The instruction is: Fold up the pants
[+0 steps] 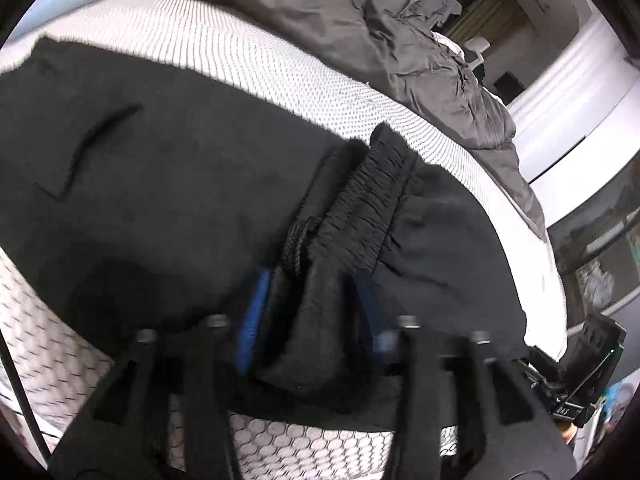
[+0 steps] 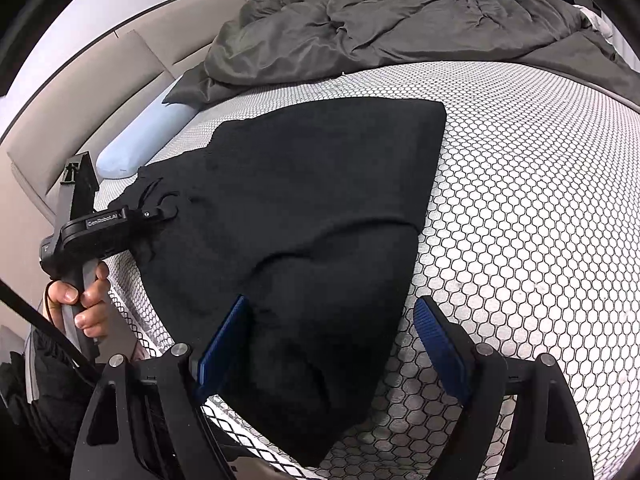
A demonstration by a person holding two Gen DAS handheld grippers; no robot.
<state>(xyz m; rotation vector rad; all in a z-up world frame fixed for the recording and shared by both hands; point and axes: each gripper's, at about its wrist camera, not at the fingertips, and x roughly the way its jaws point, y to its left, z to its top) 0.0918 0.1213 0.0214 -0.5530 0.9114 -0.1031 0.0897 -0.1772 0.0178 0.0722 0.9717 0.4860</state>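
Black pants (image 2: 312, 200) lie folded flat on the honeycomb-patterned mattress (image 2: 520, 200). In the left wrist view the pants (image 1: 160, 180) fill the middle, and their ribbed elastic waistband (image 1: 372, 200) is bunched into a ridge. That ridge runs between the blue pads of my left gripper (image 1: 310, 316), which stand apart around it; the picture is blurred there. From the right wrist view the left gripper (image 2: 160, 212) reaches the pants' left edge, held by a hand (image 2: 88, 300). My right gripper (image 2: 332, 344) stands wide open over the pants' near corner, gripping nothing.
A crumpled grey duvet (image 2: 400, 20) covers the far side of the bed. A light blue pillow (image 2: 136, 148) lies against the beige headboard (image 2: 100, 92). The mattress's near edge runs just under both grippers. Bare mattress lies to the right of the pants.
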